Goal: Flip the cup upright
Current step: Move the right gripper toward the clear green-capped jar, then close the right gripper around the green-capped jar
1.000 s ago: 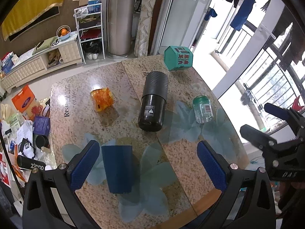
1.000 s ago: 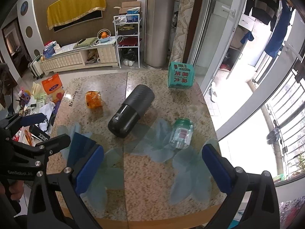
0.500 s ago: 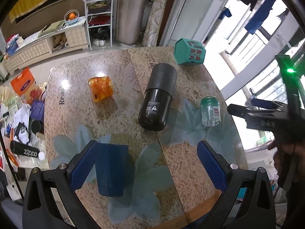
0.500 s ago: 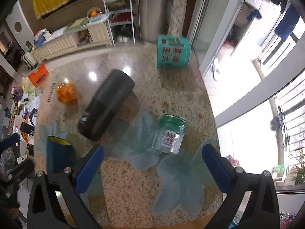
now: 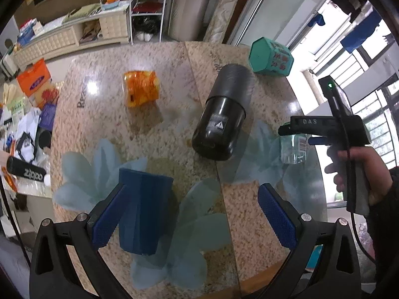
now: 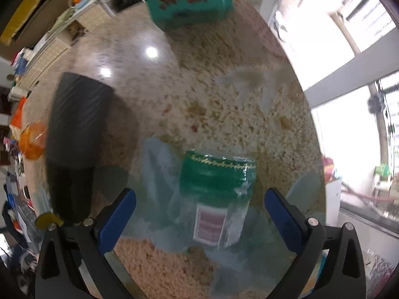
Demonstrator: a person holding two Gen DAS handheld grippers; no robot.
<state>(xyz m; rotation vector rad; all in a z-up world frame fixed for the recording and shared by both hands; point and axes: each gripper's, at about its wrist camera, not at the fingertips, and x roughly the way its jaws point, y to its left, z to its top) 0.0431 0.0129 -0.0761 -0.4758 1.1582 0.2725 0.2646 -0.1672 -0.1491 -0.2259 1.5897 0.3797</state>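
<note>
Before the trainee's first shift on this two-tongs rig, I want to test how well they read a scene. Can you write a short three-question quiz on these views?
1. True or false: the blue cup stands with its closed base up beside the left tongs.
2. What lies between the open fingers of the right tongs? A) orange container B) clear jar with a green lid C) teal box
3. Fill in: the big black cylinder lies on its ____ on the stone table.

Key: 1 true; 2 B, the clear jar, not yet gripped; 3 side.
</note>
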